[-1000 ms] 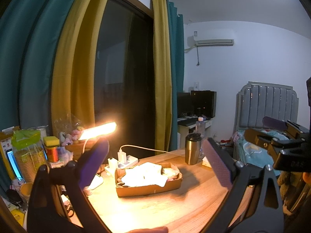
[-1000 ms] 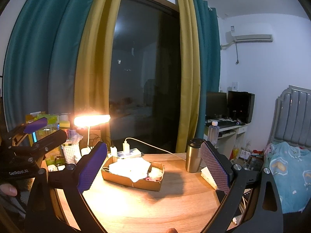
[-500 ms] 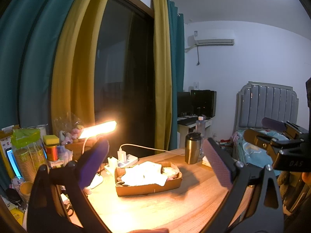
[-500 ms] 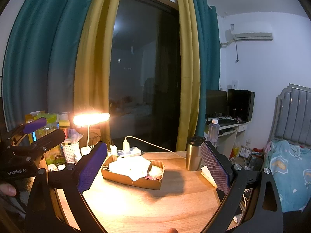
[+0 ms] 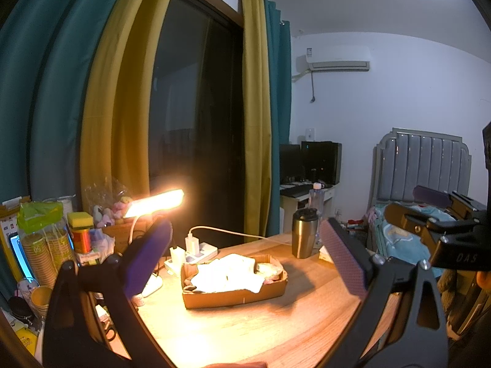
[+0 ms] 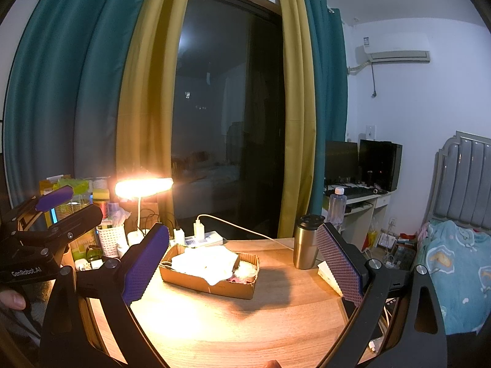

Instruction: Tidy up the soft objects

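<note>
A shallow cardboard box point(image 5: 234, 294) point(image 6: 208, 285) lies on the wooden table point(image 5: 245, 331) under a lit lamp. It holds white cloths point(image 5: 228, 273) point(image 6: 204, 262) and a small pinkish soft item point(image 6: 244, 271) at its right end. My left gripper point(image 5: 245, 259) is open and empty, held above the table in front of the box. My right gripper point(image 6: 242, 263) is open and empty, also short of the box. The right gripper shows at the right edge of the left wrist view point(image 5: 429, 211). The left gripper shows at the left edge of the right wrist view point(image 6: 61, 205).
A steel tumbler point(image 5: 302, 233) point(image 6: 307, 240) stands right of the box. A power strip with chargers point(image 5: 191, 253) and a lit desk lamp point(image 5: 155, 204) stand behind it. Cups, jars and baskets point(image 5: 46, 245) crowd the left. A bed point(image 6: 457, 263) is right.
</note>
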{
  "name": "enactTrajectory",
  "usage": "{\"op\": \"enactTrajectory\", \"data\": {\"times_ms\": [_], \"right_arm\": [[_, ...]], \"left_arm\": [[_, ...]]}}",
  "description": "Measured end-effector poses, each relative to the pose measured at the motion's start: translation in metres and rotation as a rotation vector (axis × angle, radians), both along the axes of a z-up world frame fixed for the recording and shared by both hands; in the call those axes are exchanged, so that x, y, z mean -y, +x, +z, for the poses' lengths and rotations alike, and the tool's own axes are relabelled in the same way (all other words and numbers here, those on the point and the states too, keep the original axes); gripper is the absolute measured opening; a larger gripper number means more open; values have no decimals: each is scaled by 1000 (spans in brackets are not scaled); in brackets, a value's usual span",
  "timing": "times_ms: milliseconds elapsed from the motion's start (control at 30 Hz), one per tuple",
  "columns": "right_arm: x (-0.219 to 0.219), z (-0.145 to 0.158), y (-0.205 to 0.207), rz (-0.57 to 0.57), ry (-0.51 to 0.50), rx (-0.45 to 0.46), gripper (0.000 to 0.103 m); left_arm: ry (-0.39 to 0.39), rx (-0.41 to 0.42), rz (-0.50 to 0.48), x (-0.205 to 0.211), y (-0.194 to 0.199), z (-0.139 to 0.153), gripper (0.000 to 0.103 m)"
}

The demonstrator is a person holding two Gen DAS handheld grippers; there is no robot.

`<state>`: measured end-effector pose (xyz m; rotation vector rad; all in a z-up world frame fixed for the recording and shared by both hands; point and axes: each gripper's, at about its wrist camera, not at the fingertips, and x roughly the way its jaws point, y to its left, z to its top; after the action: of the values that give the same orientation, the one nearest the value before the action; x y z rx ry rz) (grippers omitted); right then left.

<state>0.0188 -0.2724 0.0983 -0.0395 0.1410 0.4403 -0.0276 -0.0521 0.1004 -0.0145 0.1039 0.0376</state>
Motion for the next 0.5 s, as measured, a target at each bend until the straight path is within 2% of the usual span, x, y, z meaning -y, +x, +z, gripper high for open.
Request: {"op": "enactTrajectory", "data": {"times_ms": [500], "right_arm": [[-1,1,1,1,-2,-2,98]], "left_arm": [[3,-10,-9,2,0,-5,99]]}}
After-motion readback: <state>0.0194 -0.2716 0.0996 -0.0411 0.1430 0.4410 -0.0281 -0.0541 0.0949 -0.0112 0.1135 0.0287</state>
